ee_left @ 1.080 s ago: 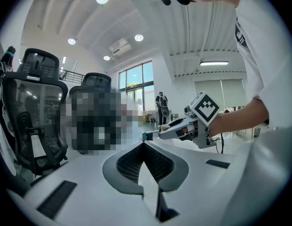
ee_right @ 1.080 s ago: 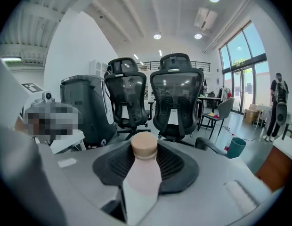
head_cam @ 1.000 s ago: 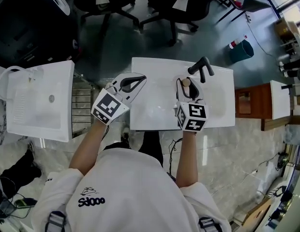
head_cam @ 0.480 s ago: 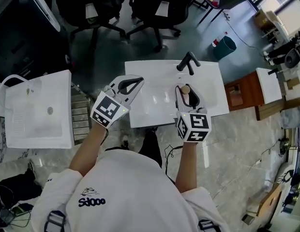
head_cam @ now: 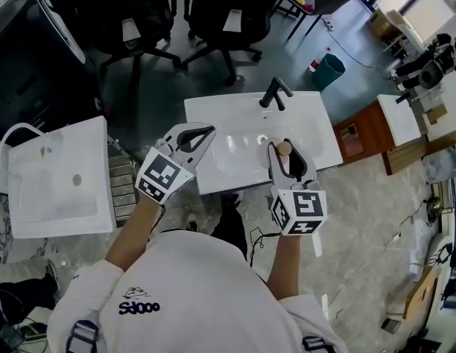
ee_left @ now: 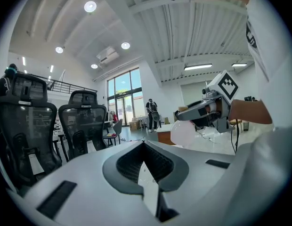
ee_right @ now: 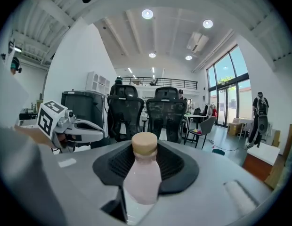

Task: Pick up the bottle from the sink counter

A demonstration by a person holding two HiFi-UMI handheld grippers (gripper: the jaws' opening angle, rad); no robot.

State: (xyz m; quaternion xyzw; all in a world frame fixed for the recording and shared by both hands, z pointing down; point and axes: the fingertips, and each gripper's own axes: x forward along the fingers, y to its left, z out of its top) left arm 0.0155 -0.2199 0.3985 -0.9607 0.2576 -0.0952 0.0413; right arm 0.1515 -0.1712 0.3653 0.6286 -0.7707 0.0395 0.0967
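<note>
Your right gripper (head_cam: pixel 285 153) is clamped on the bottle (ee_right: pixel 141 175). Its jaws press both sides of the pale pink body, and the tan cap stands upright just past the dark pads. From your head, the bottle sits at about 1 o'clock from your chest, over the near right part of the white sink counter (head_cam: pixel 235 160). In the left gripper view it shows at 2 o'clock, gripped in those jaws with the counter's white top below it.

Your left gripper (head_cam: pixel 204 133) is closed on nothing. Its jaws meet at the tips, and only the hollow between the dark pads stays open. It is at about 11 o'clock from your chest, over the counter's near left corner and well apart from the bottle. In the right gripper view it appears at 9 o'clock, with its marker cube turned toward that camera.

The black faucet (head_cam: pixel 274 93) stands at the counter's far edge, at 12 o'clock from the bottle. A second white sink (head_cam: pixel 55 175) lies at your 9 o'clock, separate from the counter. Black office chairs (head_cam: pixel 213 13) stand beyond the counter at 12 o'clock. A teal bin (head_cam: pixel 331 70) is on the floor at 1 o'clock. A brown cabinet (head_cam: pixel 358 131) is just beside the counter's right end, at 3 o'clock from the bottle.
</note>
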